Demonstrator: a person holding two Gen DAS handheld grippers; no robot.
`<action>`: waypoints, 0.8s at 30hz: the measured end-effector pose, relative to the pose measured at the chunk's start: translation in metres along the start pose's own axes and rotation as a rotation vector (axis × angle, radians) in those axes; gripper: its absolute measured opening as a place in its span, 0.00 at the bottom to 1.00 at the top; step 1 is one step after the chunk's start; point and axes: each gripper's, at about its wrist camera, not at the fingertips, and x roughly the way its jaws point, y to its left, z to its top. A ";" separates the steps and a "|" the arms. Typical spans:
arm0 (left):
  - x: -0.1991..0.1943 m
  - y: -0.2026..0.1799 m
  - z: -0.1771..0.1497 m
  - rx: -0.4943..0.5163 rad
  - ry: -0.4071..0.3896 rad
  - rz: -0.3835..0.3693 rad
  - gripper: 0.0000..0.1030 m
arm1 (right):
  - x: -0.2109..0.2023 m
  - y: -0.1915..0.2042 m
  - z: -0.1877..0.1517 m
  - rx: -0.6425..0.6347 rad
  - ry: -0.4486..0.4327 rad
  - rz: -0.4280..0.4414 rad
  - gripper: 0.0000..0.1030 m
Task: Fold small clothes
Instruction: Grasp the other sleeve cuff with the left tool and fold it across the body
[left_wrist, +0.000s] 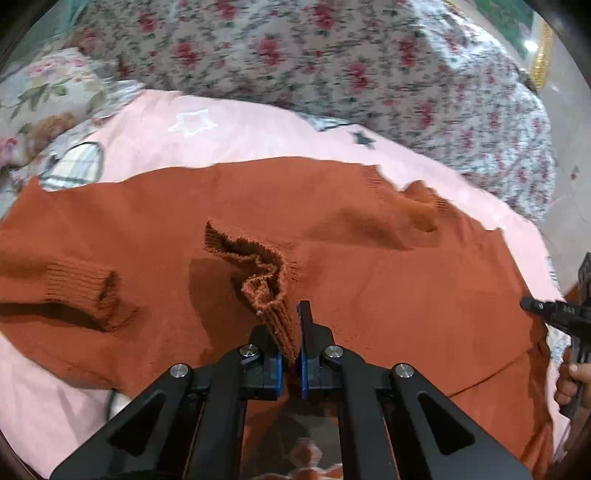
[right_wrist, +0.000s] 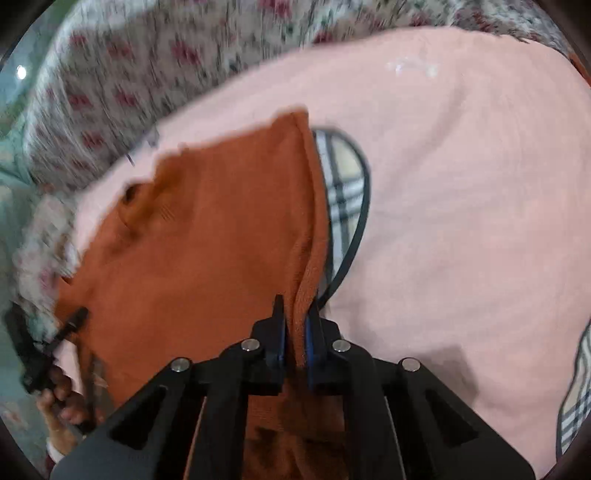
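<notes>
A rust-orange knit sweater (left_wrist: 369, 251) lies spread on a pink blanket (left_wrist: 229, 125). My left gripper (left_wrist: 291, 332) is shut on a bunched ribbed edge (left_wrist: 273, 317) of the sweater, lifted off the fabric below. A ribbed sleeve cuff (left_wrist: 85, 288) lies at the left. In the right wrist view the same sweater (right_wrist: 207, 236) runs away from my right gripper (right_wrist: 295, 321), which is shut on its folded side edge (right_wrist: 301, 317). Each gripper shows at the edge of the other view, the right gripper (left_wrist: 546, 310) and the left gripper (right_wrist: 70, 325), each held by a hand.
A floral quilt (left_wrist: 332, 55) is heaped behind the pink blanket (right_wrist: 461, 184). A plaid patch with a dark border (right_wrist: 347, 192) sits on the blanket beside the sweater's edge. A flowered pillow (left_wrist: 48, 96) lies at the far left. A person's hand (right_wrist: 59, 402) grips the other tool.
</notes>
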 end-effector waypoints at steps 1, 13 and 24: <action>0.002 -0.006 -0.001 0.014 0.000 -0.004 0.05 | -0.007 -0.006 0.001 0.003 -0.023 -0.015 0.09; 0.015 0.002 -0.017 0.029 0.050 0.033 0.11 | -0.028 0.020 -0.020 -0.075 -0.086 -0.108 0.18; -0.048 0.055 -0.037 0.002 -0.010 0.130 0.29 | -0.020 0.014 -0.042 -0.033 0.019 -0.067 0.37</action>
